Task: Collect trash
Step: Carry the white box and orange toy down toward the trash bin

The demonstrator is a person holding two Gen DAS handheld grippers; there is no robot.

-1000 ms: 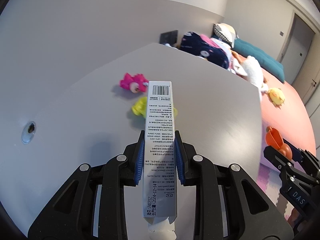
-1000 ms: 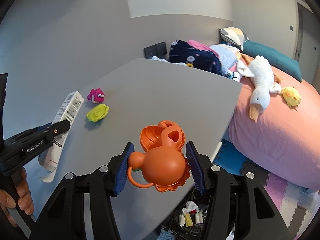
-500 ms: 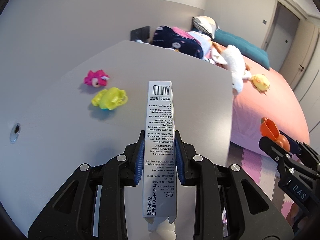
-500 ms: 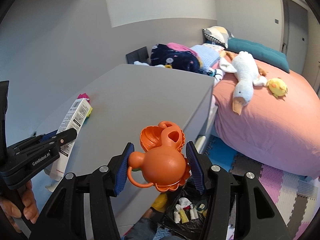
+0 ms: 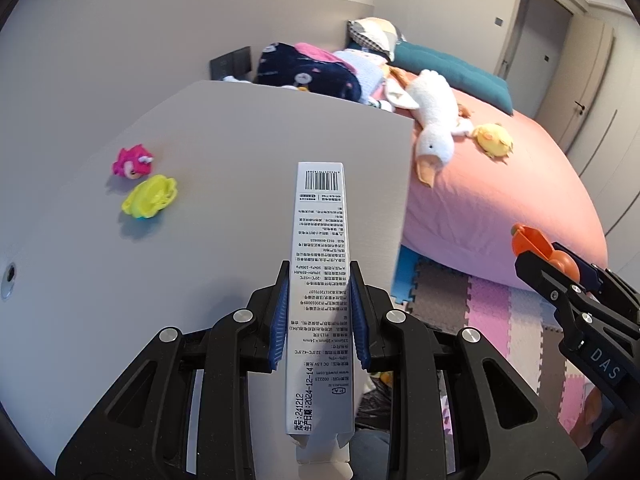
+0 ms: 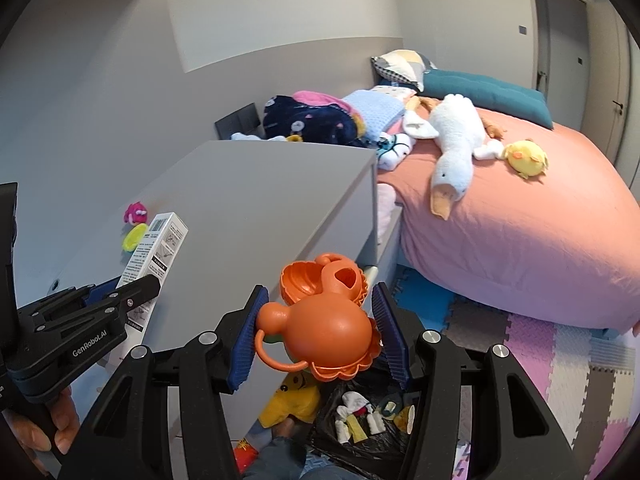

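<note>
My left gripper (image 5: pixel 320 312) is shut on a long white printed carton (image 5: pixel 320 264), held above the grey table's right edge; the carton also shows in the right wrist view (image 6: pixel 160 244). My right gripper (image 6: pixel 320 332) is shut on an orange plastic toy (image 6: pixel 324 320), held off the table's edge above a black trash bag (image 6: pixel 360 420) with scraps on the floor. The right gripper shows in the left wrist view (image 5: pixel 568 280) at the right. A pink toy (image 5: pixel 132 161) and a yellow toy (image 5: pixel 150 196) lie on the table (image 5: pixel 240 152).
A bed with a salmon cover (image 6: pixel 520 220) carries a white goose plush (image 6: pixel 456 152), a yellow chick plush (image 6: pixel 526 158) and piled clothes (image 6: pixel 312 120). Foam floor mats (image 6: pixel 560 344) lie beside the table. A yellow plush (image 6: pixel 292 400) lies by the bag.
Both grippers have moved right, off the table toward the bed side, still holding the carton and the orange toy. The trash bag has come into view below the right gripper.
</note>
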